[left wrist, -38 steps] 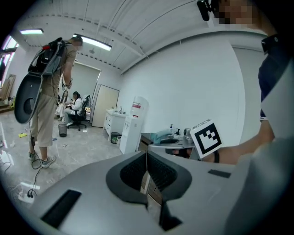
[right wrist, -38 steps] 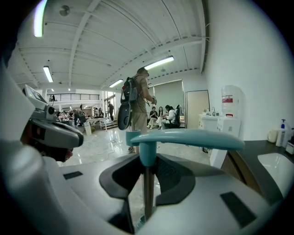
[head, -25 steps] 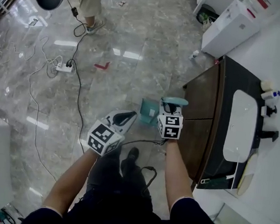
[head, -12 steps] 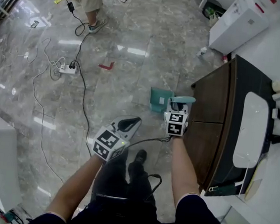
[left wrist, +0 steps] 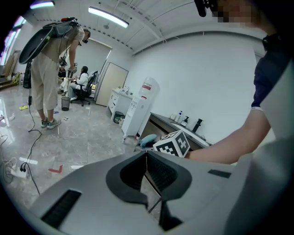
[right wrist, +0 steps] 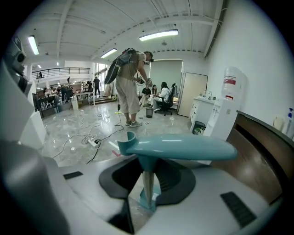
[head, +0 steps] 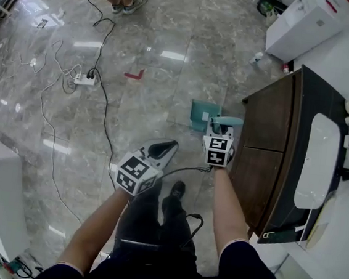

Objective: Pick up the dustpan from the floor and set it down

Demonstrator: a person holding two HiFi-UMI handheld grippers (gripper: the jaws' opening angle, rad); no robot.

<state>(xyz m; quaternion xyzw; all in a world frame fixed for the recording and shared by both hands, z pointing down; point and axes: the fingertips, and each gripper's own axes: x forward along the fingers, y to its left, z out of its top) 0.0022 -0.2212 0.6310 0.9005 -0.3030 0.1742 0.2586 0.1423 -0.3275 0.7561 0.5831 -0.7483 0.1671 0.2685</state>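
The teal plastic dustpan (right wrist: 183, 147) looks light and stiff. The right tongs (right wrist: 147, 178) pinch its thin stick (right wrist: 146, 188). The left tongs (left wrist: 146, 170) are together, empty.

Head cam looked steeply down on floor (head: 169, 73), left gripper (head: 169, 146), right gripper (head: 218, 127). Gripper cams sat close behind own jaws, facing across rm; both shared standing person (left wrist: 46, 87) (right wrist: 126, 92) & water dispenser (left wrist: 138, 112) (right wrist: 225, 108).

Navy short sleeves (head: 244, 270), dark trousers (head: 153, 226); grey left gripper (head: 171, 145) and right gripper (head: 218, 127), black-and-white marker cubes (head: 132, 173).
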